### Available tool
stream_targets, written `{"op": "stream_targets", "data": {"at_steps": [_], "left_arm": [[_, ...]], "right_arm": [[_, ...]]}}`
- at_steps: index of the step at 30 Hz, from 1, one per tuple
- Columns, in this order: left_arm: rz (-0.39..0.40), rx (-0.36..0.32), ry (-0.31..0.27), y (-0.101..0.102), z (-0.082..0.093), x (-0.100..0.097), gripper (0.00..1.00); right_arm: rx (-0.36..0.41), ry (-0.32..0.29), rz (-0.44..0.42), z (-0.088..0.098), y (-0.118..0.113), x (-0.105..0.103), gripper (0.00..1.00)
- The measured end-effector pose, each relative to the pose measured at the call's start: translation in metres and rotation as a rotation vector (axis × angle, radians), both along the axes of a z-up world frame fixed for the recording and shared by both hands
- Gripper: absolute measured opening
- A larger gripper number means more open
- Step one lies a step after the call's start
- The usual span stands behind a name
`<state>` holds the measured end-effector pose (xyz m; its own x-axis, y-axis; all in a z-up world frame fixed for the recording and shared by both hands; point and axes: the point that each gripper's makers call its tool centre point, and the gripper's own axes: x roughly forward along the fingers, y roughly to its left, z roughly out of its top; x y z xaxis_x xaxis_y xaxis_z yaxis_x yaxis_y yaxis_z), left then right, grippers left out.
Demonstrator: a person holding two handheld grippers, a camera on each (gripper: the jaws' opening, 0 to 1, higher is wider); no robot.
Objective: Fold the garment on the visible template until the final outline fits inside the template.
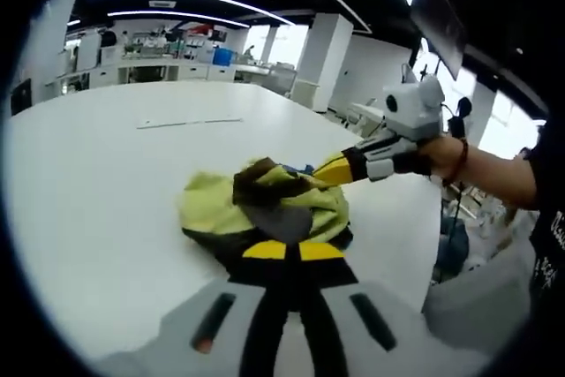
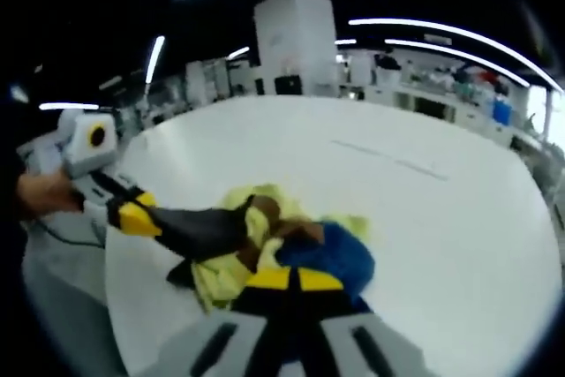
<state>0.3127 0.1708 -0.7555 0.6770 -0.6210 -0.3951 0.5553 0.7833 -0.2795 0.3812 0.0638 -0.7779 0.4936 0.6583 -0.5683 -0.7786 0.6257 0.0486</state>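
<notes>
A crumpled yellow-green garment (image 1: 265, 209) lies on the white table (image 1: 97, 174) — soft, light, likely floppy. Both grippers, left (image 1: 292, 251) and right (image 2: 293, 280), pinch its bunched edges closed — hems look the best hold.

Your garment (image 1: 265, 205) is mostly pale yellow-green, with dark brown patches, a grey panel and black along its edge. From your right gripper view, the same garment (image 2: 265, 245) also shows a strong blue section beside the yellow-green and brown. The table (image 1: 106, 183) under it is plain white, crossed by a thin grey line (image 1: 190, 122). Your left gripper (image 1: 292, 252) has yellow tips on black jaws and a light grey body. Your right gripper (image 2: 292, 280) matches: yellow tips, black jaws, grey body.
</notes>
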Motion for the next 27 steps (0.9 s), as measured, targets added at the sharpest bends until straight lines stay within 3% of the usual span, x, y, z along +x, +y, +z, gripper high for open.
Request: {"op": "stream_targets", "data": {"at_steps": [3,7,16,27], "left_arm": [[0.036,-0.024,-0.016,0.011,0.012,0.004,0.0],[0.07,-0.002,-0.05,0.024,0.025,0.007,0.0],[0.087,-0.007,-0.118,0.032,0.058,0.019,0.0],[0.093,0.04,-0.199,0.045,0.091,0.049,0.0]], "right_arm": [[-0.015,-0.035,0.002,0.011,-0.006,0.0,0.0],[0.004,-0.072,-0.025,0.03,-0.016,0.004,0.0],[0.031,-0.141,-0.075,0.066,-0.034,0.012,0.0],[0.068,-0.185,-0.159,0.091,-0.054,0.033,0.0]]}}
